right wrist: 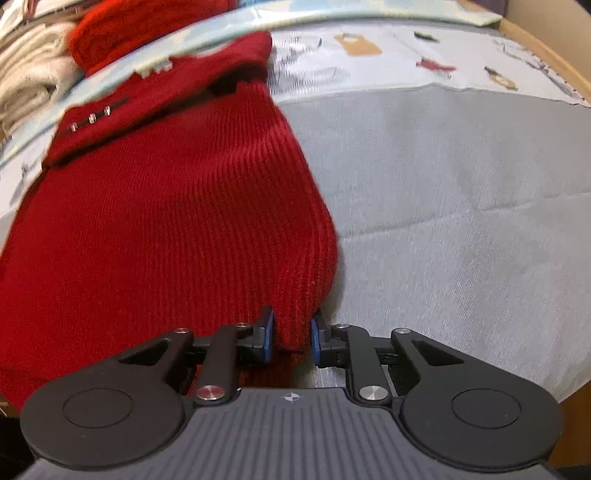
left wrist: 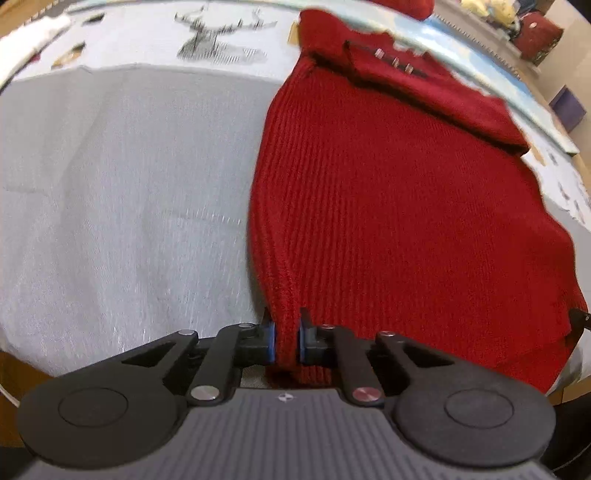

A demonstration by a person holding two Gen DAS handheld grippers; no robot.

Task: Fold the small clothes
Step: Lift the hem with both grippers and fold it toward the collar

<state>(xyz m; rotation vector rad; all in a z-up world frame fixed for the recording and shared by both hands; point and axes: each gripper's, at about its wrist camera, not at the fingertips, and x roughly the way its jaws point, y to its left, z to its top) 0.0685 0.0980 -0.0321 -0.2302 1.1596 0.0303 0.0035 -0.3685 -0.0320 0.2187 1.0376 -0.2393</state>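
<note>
A red ribbed knit sweater (left wrist: pixel 388 192) lies spread on a grey cloth, collar and three small buttons (left wrist: pixel 395 61) at the far end. My left gripper (left wrist: pixel 286 338) is shut on the sweater's near left hem corner. In the right wrist view the same sweater (right wrist: pixel 166 206) fills the left side, buttons (right wrist: pixel 90 119) far left. My right gripper (right wrist: pixel 291 334) is shut on the near right hem corner. Both corners are pinched between blue pads.
The grey cloth (left wrist: pixel 110 203) covers the table, with a printed cloth with a deer picture (left wrist: pixel 218 40) behind it. Another red garment (right wrist: pixel 140 22) and cream folded fabric (right wrist: pixel 29 81) lie at the back. A wooden table edge (right wrist: pixel 546 48) runs at the right.
</note>
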